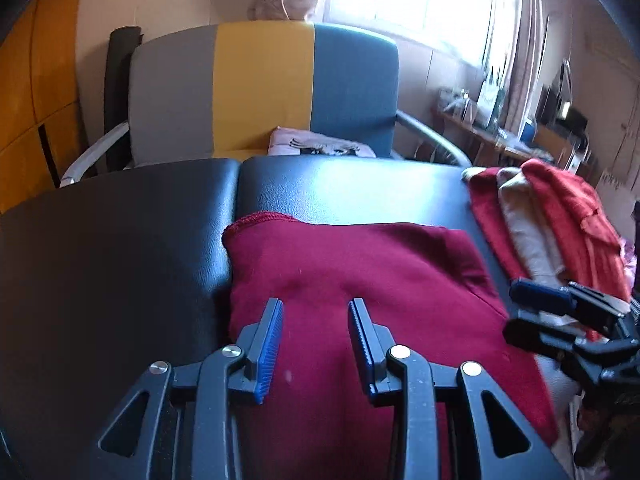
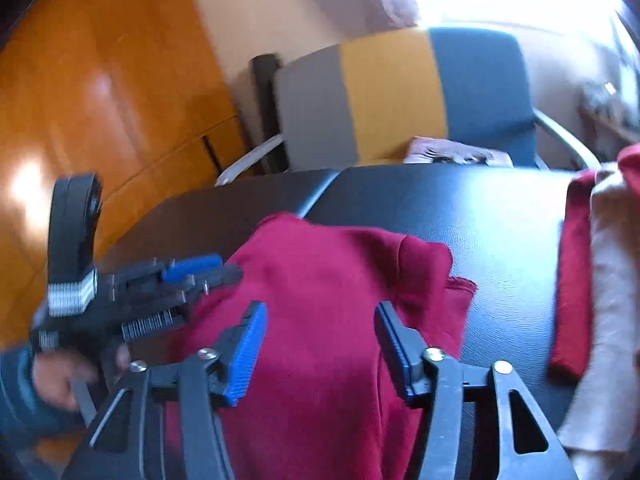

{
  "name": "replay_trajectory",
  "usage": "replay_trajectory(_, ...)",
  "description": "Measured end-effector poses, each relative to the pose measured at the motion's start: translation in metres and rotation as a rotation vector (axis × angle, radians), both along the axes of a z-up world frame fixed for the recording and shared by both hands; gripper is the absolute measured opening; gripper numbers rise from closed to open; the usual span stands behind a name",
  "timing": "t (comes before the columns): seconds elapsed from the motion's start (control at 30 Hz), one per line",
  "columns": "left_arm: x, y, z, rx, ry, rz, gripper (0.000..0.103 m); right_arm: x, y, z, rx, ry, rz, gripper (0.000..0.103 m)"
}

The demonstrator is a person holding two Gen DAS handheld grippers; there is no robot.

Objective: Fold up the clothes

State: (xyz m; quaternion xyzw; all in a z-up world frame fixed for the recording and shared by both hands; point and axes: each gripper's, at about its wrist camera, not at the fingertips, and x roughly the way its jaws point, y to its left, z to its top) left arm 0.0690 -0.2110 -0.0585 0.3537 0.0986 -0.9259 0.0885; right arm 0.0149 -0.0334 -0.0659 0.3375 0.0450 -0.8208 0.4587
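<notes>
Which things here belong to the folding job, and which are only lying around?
Job: maroon garment, clothes pile, black table, left gripper, right gripper.
Lying about: striped chair, pink cloth on it, cluttered shelf.

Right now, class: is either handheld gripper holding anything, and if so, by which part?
Nothing is held. The left gripper and right gripper both stand open above the dark red knit garment, fingers clear of the cloth.

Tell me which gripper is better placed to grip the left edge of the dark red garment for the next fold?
Left, probably. The left gripper hangs open over the dark red garment near its left edge; the right gripper, also open, is over its right half.
</notes>
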Motion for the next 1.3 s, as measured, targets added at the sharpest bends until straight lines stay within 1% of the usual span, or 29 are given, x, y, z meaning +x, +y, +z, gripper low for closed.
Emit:
replay_trajectory(0.03,0.006,0.004,-0.001,0.009,0.002,-0.014,0.034,0.005,0.002,-0.003,0.022,0.003,0.028,0.054)
replay_trajectory(0.07,0.013,0.008,-0.003,0.017,0.001,-0.031,0.034,0.009,0.004,-0.005,0.044,0.005,0.053,0.052)
replay_trajectory(0.13,0.024,0.024,-0.012,-0.005,-0.005,-0.078,0.034,0.018,0.005,-0.019,0.120,0.018,0.078,0.049)
replay_trajectory(0.2,0.035,0.040,-0.022,-0.078,0.001,-0.108,0.035,0.023,0.013,-0.032,0.158,0.022,0.074,0.048)
replay_trajectory(0.27,0.043,0.050,-0.029,-0.113,0.002,-0.129,0.035,0.025,0.022,-0.043,0.187,0.049,0.052,0.048)
replay_trajectory(0.3,0.045,0.053,-0.031,-0.125,0.004,-0.129,0.035,0.026,0.028,-0.055,0.222,0.066,0.031,0.049)
replay_trajectory(0.33,0.047,0.056,-0.033,-0.137,0.007,-0.129,0.035,0.023,0.033,-0.066,0.225,0.031,0.019,0.056)
replay_trajectory(0.37,0.048,0.058,-0.034,-0.147,0.011,-0.125,0.036,0.012,0.049,-0.076,0.122,-0.075,-0.018,0.056)
replay_trajectory(0.4,0.048,0.056,-0.034,-0.133,0.013,-0.123,0.036,0.008,0.054,-0.078,0.086,-0.111,-0.035,0.056)
replay_trajectory(0.43,0.047,0.053,-0.032,-0.115,0.015,-0.121,0.036,0.005,0.056,-0.077,0.071,-0.127,-0.047,0.056)
replay_trajectory(0.47,0.046,0.048,-0.030,-0.085,0.019,-0.119,0.036,0.007,0.054,-0.074,0.084,-0.114,-0.053,0.058)
replay_trajectory(0.53,0.045,0.038,-0.023,-0.031,0.029,-0.120,0.036,0.007,0.050,-0.071,0.092,-0.119,-0.032,0.059)
replay_trajectory(0.57,0.048,0.031,-0.017,0.013,0.045,-0.111,0.036,0.005,0.051,-0.070,0.091,-0.128,-0.026,0.059)
replay_trajectory(0.63,0.057,0.018,-0.007,0.087,0.090,-0.082,0.037,-0.003,0.060,-0.061,0.045,-0.164,-0.025,0.060)
replay_trajectory(0.7,0.064,-0.001,-0.003,0.159,0.122,-0.044,0.042,-0.013,0.071,-0.051,-0.023,-0.202,-0.035,0.071)
replay_trajectory(0.73,0.067,-0.012,-0.002,0.204,0.132,-0.022,0.044,-0.019,0.076,-0.048,-0.058,-0.227,-0.041,0.080)
replay_trajectory(0.77,0.068,-0.020,-0.004,0.238,0.130,-0.010,0.050,-0.025,0.077,-0.046,-0.092,-0.257,-0.049,0.087)
replay_trajectory(0.8,0.069,-0.031,-0.008,0.285,0.117,0.004,0.051,-0.031,0.079,-0.044,-0.126,-0.289,-0.057,0.088)
replay_trajectory(0.9,0.073,-0.047,-0.017,0.361,0.105,0.040,0.053,-0.048,0.067,-0.049,-0.144,-0.328,-0.075,0.088)
replay_trajectory(0.93,0.073,-0.052,-0.019,0.390,0.109,0.031,0.053,-0.054,0.060,-0.053,-0.143,-0.342,-0.080,0.088)
replay_trajectory(1.0,0.071,-0.055,-0.023,0.423,0.111,0.001,0.056,-0.062,0.045,-0.060,-0.133,-0.366,-0.074,0.088)
replay_trajectory(1.1,0.056,-0.061,-0.036,0.483,0.074,-0.038,0.056,-0.073,0.026,-0.072,-0.116,-0.415,-0.060,0.088)
replay_trajectory(1.13,0.050,-0.062,-0.042,0.496,0.059,-0.041,0.056,-0.076,0.020,-0.076,-0.110,-0.434,-0.055,0.090)
replay_trajectory(1.2,0.038,-0.065,-0.055,0.521,0.030,-0.046,0.056,-0.077,0.017,-0.079,-0.135,-0.442,-0.036,0.094)
replay_trajectory(1.23,0.031,-0.065,-0.062,0.547,0.020,-0.055,0.058,-0.077,0.016,-0.081,-0.149,-0.444,-0.022,0.098)
replay_trajectory(1.27,0.027,-0.066,-0.068,0.576,0.018,-0.060,0.064,-0.076,0.012,-0.081,-0.147,-0.438,-0.007,0.102)
replay_trajectory(1.3,0.021,-0.067,-0.073,0.606,0.015,-0.063,0.068,-0.075,0.008,-0.081,-0.140,-0.429,0.009,0.103)
